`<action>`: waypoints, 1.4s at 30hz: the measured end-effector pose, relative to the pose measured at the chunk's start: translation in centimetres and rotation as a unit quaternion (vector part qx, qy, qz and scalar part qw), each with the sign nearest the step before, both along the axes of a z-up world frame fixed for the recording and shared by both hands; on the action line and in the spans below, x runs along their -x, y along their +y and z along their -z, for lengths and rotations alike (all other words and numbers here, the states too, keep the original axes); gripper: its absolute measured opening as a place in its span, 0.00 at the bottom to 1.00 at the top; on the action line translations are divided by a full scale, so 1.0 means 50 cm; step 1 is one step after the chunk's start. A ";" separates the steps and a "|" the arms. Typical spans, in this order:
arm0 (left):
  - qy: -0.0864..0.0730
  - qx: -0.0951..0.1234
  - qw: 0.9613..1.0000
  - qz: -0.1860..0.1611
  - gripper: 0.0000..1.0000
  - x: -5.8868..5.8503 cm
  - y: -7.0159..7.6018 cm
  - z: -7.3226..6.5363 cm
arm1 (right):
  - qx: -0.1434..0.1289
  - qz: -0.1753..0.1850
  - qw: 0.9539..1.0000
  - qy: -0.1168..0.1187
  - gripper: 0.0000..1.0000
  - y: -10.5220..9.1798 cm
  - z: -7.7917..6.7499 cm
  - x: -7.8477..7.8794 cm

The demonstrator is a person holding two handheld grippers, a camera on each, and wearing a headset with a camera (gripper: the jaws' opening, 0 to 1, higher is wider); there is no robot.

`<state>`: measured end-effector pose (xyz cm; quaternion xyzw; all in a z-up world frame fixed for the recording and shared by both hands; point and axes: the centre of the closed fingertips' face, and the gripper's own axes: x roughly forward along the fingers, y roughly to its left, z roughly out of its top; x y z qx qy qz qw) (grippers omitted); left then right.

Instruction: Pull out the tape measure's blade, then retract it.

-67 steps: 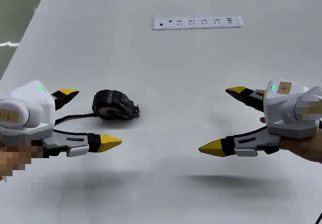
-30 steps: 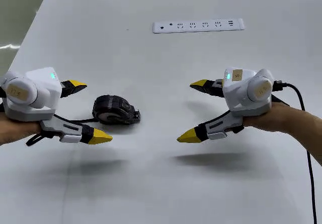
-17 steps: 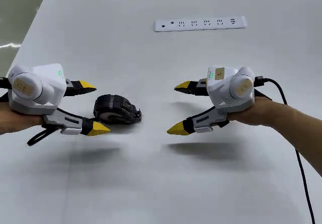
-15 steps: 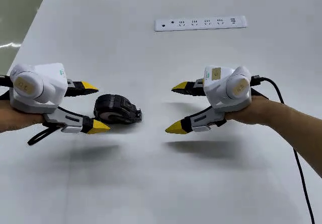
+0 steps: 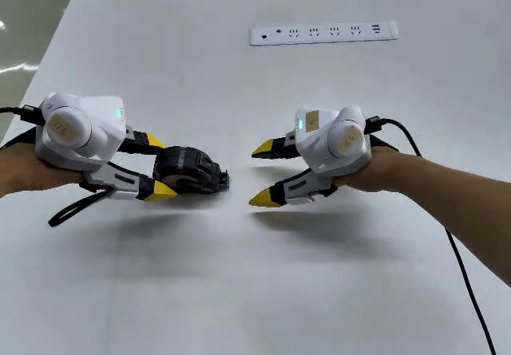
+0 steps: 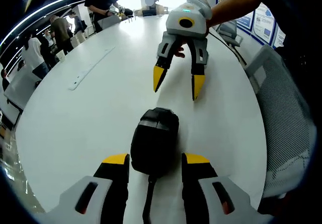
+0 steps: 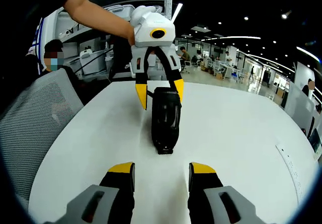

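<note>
Black tape measure point(image 5: 190, 170) lies on the white table point(image 5: 239, 291), its case between the spread jaws of our left gripper point(image 5: 160, 166), which flank it without visibly clamping. We judge this readies a hold on the case. Our right gripper point(image 5: 261, 175), jaws likewise parted, faces the blade end nearby, presumably to catch the hook.

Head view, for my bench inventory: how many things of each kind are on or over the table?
tape measure: 1
power strip: 1
grippers: 2 (left gripper, right gripper)
Total: 4
</note>
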<state>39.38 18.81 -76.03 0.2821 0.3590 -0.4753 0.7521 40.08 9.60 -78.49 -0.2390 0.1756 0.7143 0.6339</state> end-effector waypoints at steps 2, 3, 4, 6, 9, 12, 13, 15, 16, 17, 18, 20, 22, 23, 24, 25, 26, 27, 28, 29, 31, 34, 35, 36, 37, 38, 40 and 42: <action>0.002 -0.003 1.000 0.002 0.33 -0.001 0.001 0.002 | 0.003 -0.003 1.000 -0.003 0.36 0.009 0.002 -0.002; 0.002 -0.004 1.000 0.003 0.33 -0.001 0.000 0.002 | 0.003 -0.003 1.000 -0.003 0.35 0.012 0.003 -0.003; 0.003 -0.004 1.000 0.005 0.32 -0.003 0.000 0.004 | 0.006 -0.005 1.000 -0.007 0.33 0.017 0.006 -0.005; 0.003 -0.004 1.000 0.006 0.32 -0.006 -0.001 0.007 | 0.008 -0.009 1.000 -0.009 0.31 0.023 0.007 -0.005; 0.004 -0.004 1.000 0.010 0.29 -0.009 -0.005 0.010 | 0.013 -0.013 1.000 -0.009 0.29 0.034 0.013 -0.007; 0.005 -0.005 1.000 0.012 0.29 -0.008 -0.008 0.012 | 0.017 -0.017 1.000 -0.008 0.26 0.041 0.017 -0.005; 0.005 -0.005 1.000 0.012 0.29 -0.008 -0.008 0.012 | 0.018 -0.018 1.000 -0.008 0.26 0.043 0.018 -0.005; 0.006 -0.002 1.000 0.009 0.28 -0.009 -0.007 0.012 | 0.020 -0.019 1.000 -0.009 0.24 0.048 0.022 -0.006; 0.006 -0.001 1.000 0.008 0.28 -0.010 -0.006 0.012 | 0.021 -0.019 1.000 -0.009 0.23 0.050 0.024 -0.007; 0.006 0.000 1.000 0.007 0.28 -0.010 -0.006 0.013 | 0.022 -0.020 1.000 -0.009 0.23 0.054 0.025 -0.006; 0.007 0.000 1.000 0.006 0.28 -0.011 -0.006 0.013 | 0.022 -0.021 1.000 -0.007 0.23 0.057 0.025 -0.005; 0.008 0.001 1.000 0.003 0.27 -0.011 -0.007 0.013 | 0.022 -0.024 0.999 -0.007 0.21 0.063 0.026 -0.004; 0.009 0.002 1.000 0.002 0.27 -0.010 -0.007 0.013 | 0.024 -0.027 0.999 -0.009 0.20 0.069 0.028 -0.004; 0.009 0.003 1.000 0.004 0.27 -0.010 -0.007 0.013 | 0.025 -0.028 0.999 -0.010 0.20 0.071 0.029 -0.003; 0.009 0.004 1.000 0.006 0.27 -0.010 -0.006 0.013 | 0.026 -0.029 0.999 -0.011 0.20 0.074 0.030 -0.004; 0.009 0.005 1.000 0.006 0.27 -0.010 -0.006 0.013 | 0.027 -0.030 0.999 -0.012 0.18 0.075 0.031 -0.004; 0.009 0.006 1.000 0.006 0.27 -0.009 -0.006 0.012 | 0.028 -0.030 0.999 -0.014 0.17 0.077 0.032 -0.005; 0.009 0.006 1.000 0.007 0.27 -0.009 -0.006 0.012 | 0.027 -0.029 0.999 -0.013 0.16 0.079 0.031 -0.007; 0.008 0.005 1.000 0.009 0.27 -0.009 -0.006 0.012 | 0.027 -0.028 0.999 -0.013 0.15 0.080 0.031 -0.008; 0.009 0.006 1.000 0.010 0.26 -0.009 -0.006 0.012 | 0.028 -0.028 0.999 -0.014 0.14 0.081 0.032 -0.008; 0.008 0.007 1.000 0.013 0.26 -0.009 -0.006 0.012 | 0.031 -0.033 0.999 -0.015 0.13 0.082 0.034 -0.005; 0.010 0.008 1.000 0.016 0.26 -0.009 -0.006 0.012 | 0.033 -0.036 0.999 -0.021 0.11 0.082 0.035 -0.003; 0.010 0.008 1.000 0.017 0.26 -0.008 -0.005 0.012 | 0.033 -0.035 0.999 -0.019 0.11 0.081 0.035 -0.003; 0.009 0.005 1.000 0.020 0.26 -0.008 -0.004 0.013 | 0.033 -0.035 0.999 -0.019 0.11 0.081 0.035 -0.003; 0.010 0.005 1.000 0.019 0.26 -0.009 -0.005 0.013 | 0.034 -0.034 0.999 -0.019 0.10 0.081 0.035 -0.003; 0.011 0.004 1.000 0.020 0.25 -0.008 -0.004 0.013 | 0.035 -0.034 0.999 -0.020 0.10 0.080 0.035 -0.003; 0.011 -0.004 1.000 0.019 0.25 -0.009 -0.002 0.014 | 0.036 -0.037 0.998 -0.030 0.09 0.080 0.034 -0.006; 0.010 -0.001 1.000 0.021 0.25 -0.011 -0.003 0.013 | 0.037 -0.038 0.998 -0.030 0.09 0.079 0.035 -0.006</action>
